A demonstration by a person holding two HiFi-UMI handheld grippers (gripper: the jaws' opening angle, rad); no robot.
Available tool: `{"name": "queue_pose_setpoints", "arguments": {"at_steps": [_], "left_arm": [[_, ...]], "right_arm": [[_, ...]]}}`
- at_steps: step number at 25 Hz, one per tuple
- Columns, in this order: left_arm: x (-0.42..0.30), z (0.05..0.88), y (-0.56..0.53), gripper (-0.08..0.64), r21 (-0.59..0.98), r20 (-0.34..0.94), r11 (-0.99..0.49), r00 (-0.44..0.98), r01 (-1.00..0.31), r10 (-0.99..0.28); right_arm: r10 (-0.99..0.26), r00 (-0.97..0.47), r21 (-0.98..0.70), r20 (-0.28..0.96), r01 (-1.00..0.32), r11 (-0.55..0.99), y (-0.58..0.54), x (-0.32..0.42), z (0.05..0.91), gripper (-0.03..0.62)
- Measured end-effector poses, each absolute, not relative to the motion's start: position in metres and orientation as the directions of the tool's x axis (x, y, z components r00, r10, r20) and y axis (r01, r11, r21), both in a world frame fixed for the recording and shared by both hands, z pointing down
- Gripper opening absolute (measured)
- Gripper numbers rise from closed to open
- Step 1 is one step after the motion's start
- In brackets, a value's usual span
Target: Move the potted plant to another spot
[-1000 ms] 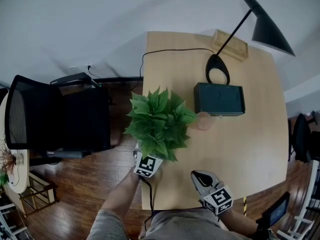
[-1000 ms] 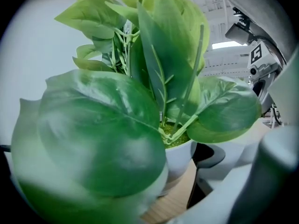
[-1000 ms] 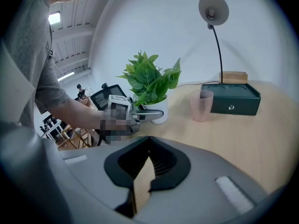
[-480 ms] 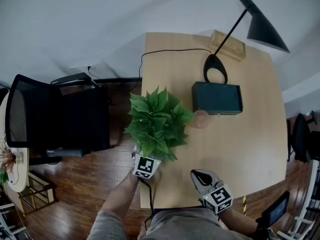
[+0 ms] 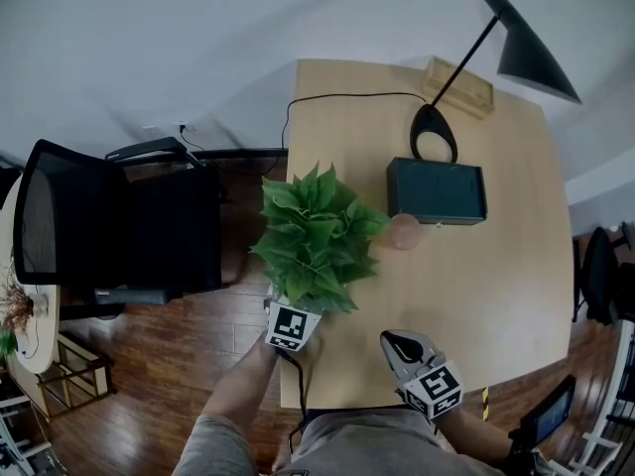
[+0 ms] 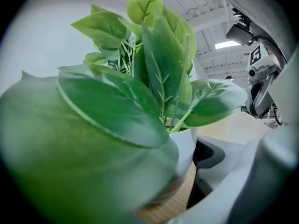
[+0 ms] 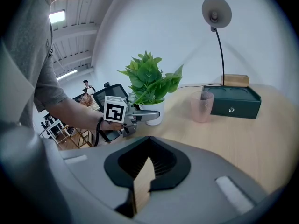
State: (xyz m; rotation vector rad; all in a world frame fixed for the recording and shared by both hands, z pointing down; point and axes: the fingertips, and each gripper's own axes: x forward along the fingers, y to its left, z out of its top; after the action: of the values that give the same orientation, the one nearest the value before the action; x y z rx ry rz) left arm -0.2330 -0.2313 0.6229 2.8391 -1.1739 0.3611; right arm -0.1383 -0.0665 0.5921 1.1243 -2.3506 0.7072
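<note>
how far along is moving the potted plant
Done: left tool is at the potted plant, its white pot between the jaws. In hand: the grip; firmness unclear. Left: the whole move, since the pot sits near the wooden table's left edge. Right tool idle, shut.

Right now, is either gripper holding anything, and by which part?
The left gripper appears closed on the potted plant, its jaws against the side wall of the white pot, below the leaves. The right gripper holds nothing.

Potted plant on table, cup beside it, box beyond
</note>
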Motion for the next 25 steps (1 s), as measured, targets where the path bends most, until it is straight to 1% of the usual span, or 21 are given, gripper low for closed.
{"name": "queue_pose_setpoints", "arguments": {"at_steps": [6, 12, 17, 25], "left_arm": [[-0.232, 0.624, -0.231, 0.512, -0.044, 0.239, -0.711, 0.683, -0.702, -0.69], [-0.225, 0.631, -0.235, 0.522, -0.024, 0.312, -0.735, 0.693, -0.678, -0.65], [-0.224, 0.625, -0.24, 0.538, -0.045, 0.306, -0.748, 0.703, -0.662, -0.641], [-0.229, 0.624, -0.238, 0.526, -0.055, 0.305, -0.742, 0.697, -0.668, -0.649]], "right_arm": [[-0.589, -0.578, -0.248, 0.565, -0.8, 0.547, -0.078, -0.136, 0.589, 0.006], [-0.571, -0.591, -0.263, 0.57, -0.789, 0.555, -0.091, -0.128, 0.59, 0.006], [-0.55, -0.601, -0.277, 0.58, -0.78, 0.561, -0.094, -0.129, 0.595, 0.006], [-0.545, -0.596, -0.271, 0.59, -0.782, 0.561, -0.089, -0.131, 0.597, 0.006]]}}
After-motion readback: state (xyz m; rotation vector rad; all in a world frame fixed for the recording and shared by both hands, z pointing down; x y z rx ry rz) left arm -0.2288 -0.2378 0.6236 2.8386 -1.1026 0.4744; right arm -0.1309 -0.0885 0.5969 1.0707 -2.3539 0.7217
